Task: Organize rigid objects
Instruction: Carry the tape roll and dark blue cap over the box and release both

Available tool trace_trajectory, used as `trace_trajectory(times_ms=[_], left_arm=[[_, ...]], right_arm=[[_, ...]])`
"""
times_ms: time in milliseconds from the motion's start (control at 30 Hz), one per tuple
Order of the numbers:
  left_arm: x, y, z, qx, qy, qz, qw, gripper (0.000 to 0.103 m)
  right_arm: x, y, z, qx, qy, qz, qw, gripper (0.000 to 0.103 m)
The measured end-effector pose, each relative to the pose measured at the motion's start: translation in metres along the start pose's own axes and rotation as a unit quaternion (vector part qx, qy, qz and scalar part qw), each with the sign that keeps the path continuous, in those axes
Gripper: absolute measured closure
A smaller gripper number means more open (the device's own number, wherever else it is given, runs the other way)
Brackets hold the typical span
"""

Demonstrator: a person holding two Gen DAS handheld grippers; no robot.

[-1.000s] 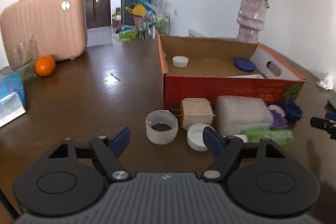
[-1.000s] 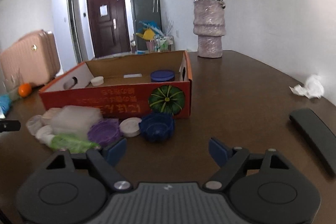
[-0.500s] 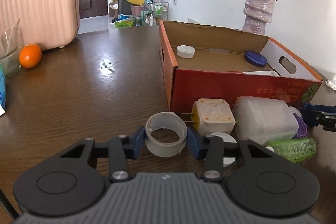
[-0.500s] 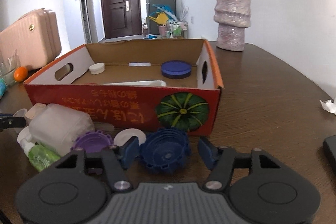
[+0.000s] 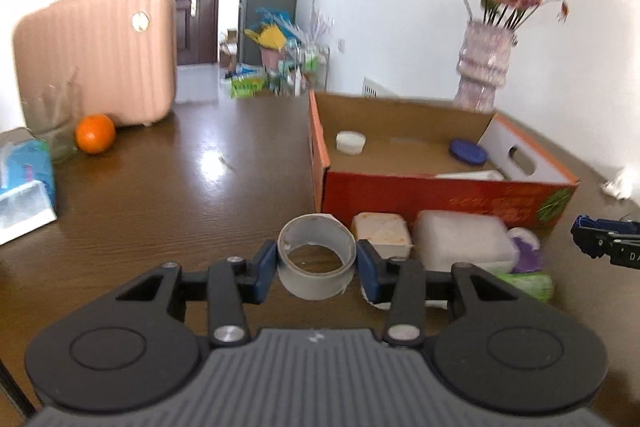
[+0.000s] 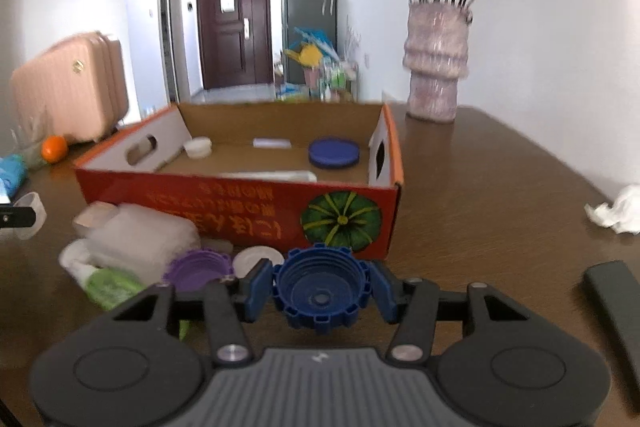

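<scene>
My left gripper (image 5: 317, 261) is shut on a white plastic ring (image 5: 316, 285), its blue pads pressing both sides, held just above the table. The jaws of my right gripper (image 6: 320, 287) are closing on a dark blue ribbed cap (image 6: 316, 307), and the pads touch it on both sides. The red cardboard box (image 5: 440, 199) lies ahead, holding a small white cap (image 5: 351, 142) and a blue lid (image 5: 467, 151). Against its front wall lie a beige plug (image 5: 382, 235), a frosted container (image 5: 460, 239), a purple cap (image 6: 198, 269) and a green bottle (image 6: 110, 285).
A pink suitcase (image 5: 100, 55), an orange (image 5: 95, 133), a glass and a tissue pack (image 5: 24, 183) stand at the left. A vase of flowers (image 6: 434, 63) is behind the box. A crumpled tissue (image 6: 618, 209) and a black bar (image 6: 612, 303) lie on the right.
Both grippers came forward and went from open to shut, the left on the white ring and the right on the blue cap. Both objects now sit slightly higher.
</scene>
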State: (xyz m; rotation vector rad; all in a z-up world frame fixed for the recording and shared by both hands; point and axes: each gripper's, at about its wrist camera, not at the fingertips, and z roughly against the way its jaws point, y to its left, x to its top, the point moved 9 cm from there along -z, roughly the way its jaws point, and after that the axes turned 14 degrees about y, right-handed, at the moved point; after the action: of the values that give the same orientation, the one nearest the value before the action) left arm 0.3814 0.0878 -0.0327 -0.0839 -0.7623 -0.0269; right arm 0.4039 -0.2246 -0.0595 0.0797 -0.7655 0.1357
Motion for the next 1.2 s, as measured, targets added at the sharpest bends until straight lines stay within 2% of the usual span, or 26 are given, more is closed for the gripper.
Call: trace_trajectory(times_ms=[133,233,367,567,733,933,1200], left_arm=[[-0.015,-0.016,0.043,0.015,-0.037,-0.002,0.9992,0.06],[-0.029,-0.03,0.072,0.001,-0.056,0.001,0.9984,0.06],[-0.047,-0.043,0.1,-0.016,-0.064,-0.002,0.9978,0.06],[-0.069,-0.058,0.14,-0.037,-0.087,-0.003,0.9956,0.06],[-0.077,-0.067,0.161,-0.041,-0.101,-0.007,0.994,0.06],[-0.073,-0.076,0.165,-0.045,-0.108,-0.019,0.993,0.06],[-0.041,-0.085,0.145,-0.055,-0.11,-0.037,0.9918,0.06]], right_arm=[[-0.013,0.009,0.045,-0.004,-0.035,0.008,0.999,0.051],[-0.026,0.018,0.077,-0.002,-0.057,0.01,0.998,0.051],[-0.046,0.03,0.114,0.011,-0.077,0.007,0.997,0.051],[-0.074,0.035,0.155,0.028,-0.096,-0.014,0.995,0.051],[-0.085,0.037,0.171,0.031,-0.105,-0.018,0.994,0.051],[-0.084,0.036,0.178,0.034,-0.113,-0.021,0.993,0.051],[-0.066,0.032,0.164,0.031,-0.112,-0.022,0.993,0.051]])
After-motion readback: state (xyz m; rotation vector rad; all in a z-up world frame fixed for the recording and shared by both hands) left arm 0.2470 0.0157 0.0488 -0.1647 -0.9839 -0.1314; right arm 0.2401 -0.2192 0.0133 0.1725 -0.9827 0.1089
